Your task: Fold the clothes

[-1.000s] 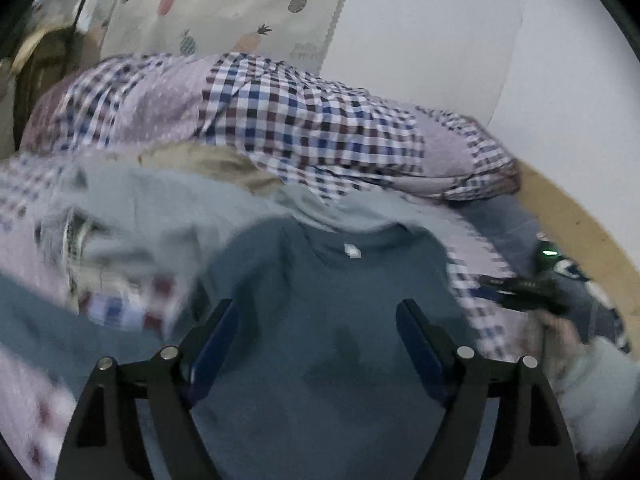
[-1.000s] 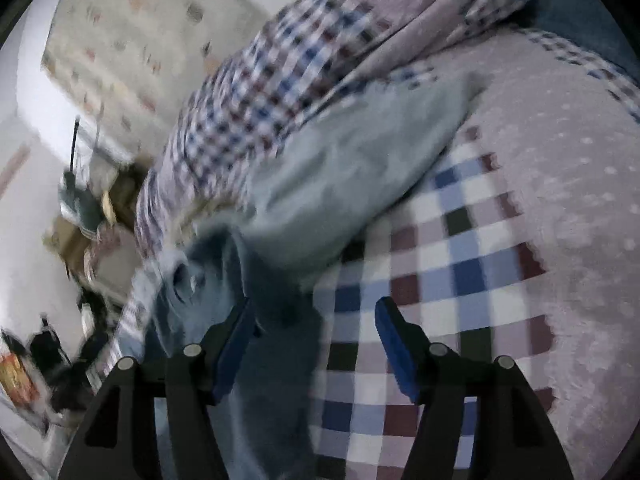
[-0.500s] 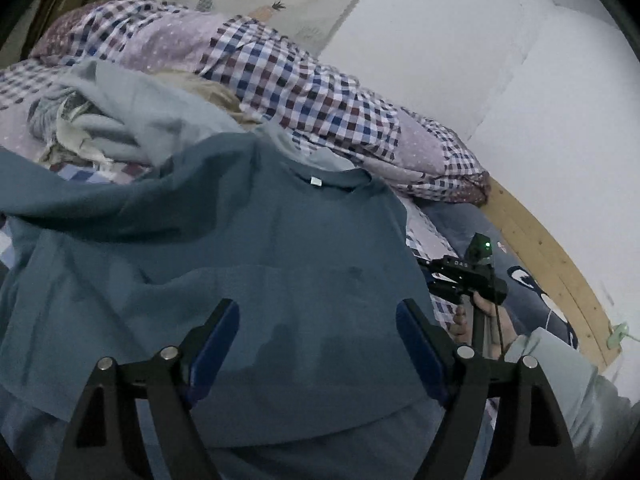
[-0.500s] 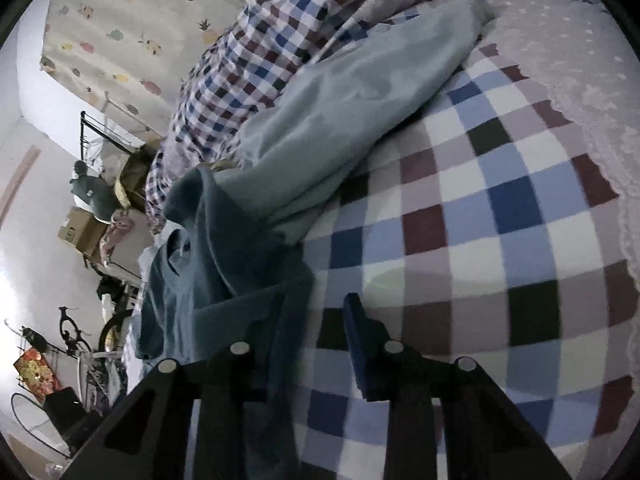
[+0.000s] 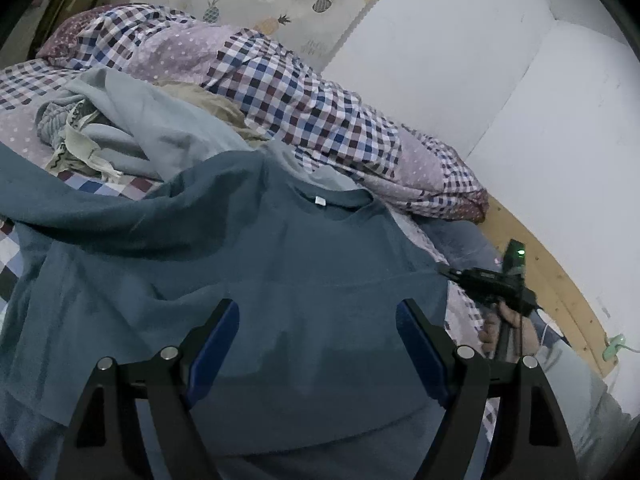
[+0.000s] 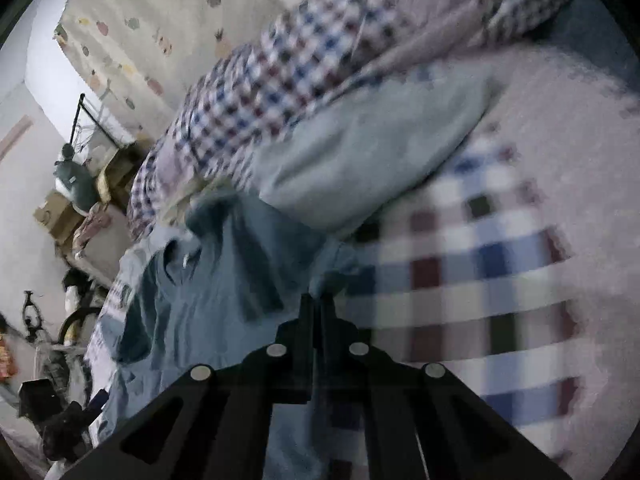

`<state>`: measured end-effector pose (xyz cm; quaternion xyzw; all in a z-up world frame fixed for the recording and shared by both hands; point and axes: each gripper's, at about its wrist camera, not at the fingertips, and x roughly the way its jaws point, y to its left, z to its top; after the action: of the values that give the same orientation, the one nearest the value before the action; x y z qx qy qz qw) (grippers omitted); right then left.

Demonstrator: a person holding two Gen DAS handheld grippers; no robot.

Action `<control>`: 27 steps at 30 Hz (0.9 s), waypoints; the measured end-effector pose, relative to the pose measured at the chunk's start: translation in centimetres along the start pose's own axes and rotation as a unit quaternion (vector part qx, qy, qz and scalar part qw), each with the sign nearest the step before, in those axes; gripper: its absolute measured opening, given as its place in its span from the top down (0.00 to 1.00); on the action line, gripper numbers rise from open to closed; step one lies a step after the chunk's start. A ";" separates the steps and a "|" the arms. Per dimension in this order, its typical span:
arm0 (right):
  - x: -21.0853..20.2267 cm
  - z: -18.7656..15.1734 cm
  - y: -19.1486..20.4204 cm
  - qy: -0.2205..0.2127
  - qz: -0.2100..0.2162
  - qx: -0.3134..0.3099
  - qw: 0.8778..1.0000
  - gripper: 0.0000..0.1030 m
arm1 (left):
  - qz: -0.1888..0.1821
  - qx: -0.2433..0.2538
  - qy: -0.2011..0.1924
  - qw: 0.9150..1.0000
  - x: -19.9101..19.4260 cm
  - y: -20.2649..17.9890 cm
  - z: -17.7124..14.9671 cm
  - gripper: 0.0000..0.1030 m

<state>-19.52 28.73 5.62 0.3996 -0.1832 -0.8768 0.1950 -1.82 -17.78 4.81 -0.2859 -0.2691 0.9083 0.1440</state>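
Dark blue t-shirt (image 5: 248, 272) spread flat on the checked bed (image 6: 500, 280), left claw (image 5: 318, 344) wide open above its lower half, right claw (image 6: 316, 304) clamped on its sleeve edge, pale blue garment (image 5: 160, 128) and rumpled checked quilt (image 5: 288, 92) heaped just behind the collar.

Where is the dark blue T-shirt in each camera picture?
Left wrist view: the dark blue T-shirt fills the middle, spread flat on the bed.
Right wrist view: it lies bunched at lower left; the right gripper pinches its edge.
Shared landmark: the checked quilt behind it.
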 end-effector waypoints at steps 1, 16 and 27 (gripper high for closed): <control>-1.4 0.3 0.6 -0.009 -0.024 -0.017 1.000 0.99 | -0.002 -0.001 0.000 1.000 0.0 0.0 0.1 0.19; -3.8 -3.3 -5.4 0.045 -0.087 0.106 0.990 0.61 | 0.025 -0.007 -0.005 1.000 -0.1 0.7 0.7 0.19; -9.1 -14.6 1.8 0.098 -0.104 0.003 0.990 0.61 | 0.080 -0.044 -0.035 0.995 -2.6 3.2 1.7 0.19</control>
<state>-2.37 29.20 3.22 0.5011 -0.1236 -0.8483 0.1186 -1.13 -22.12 5.32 -0.2805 -0.2897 0.9137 0.0492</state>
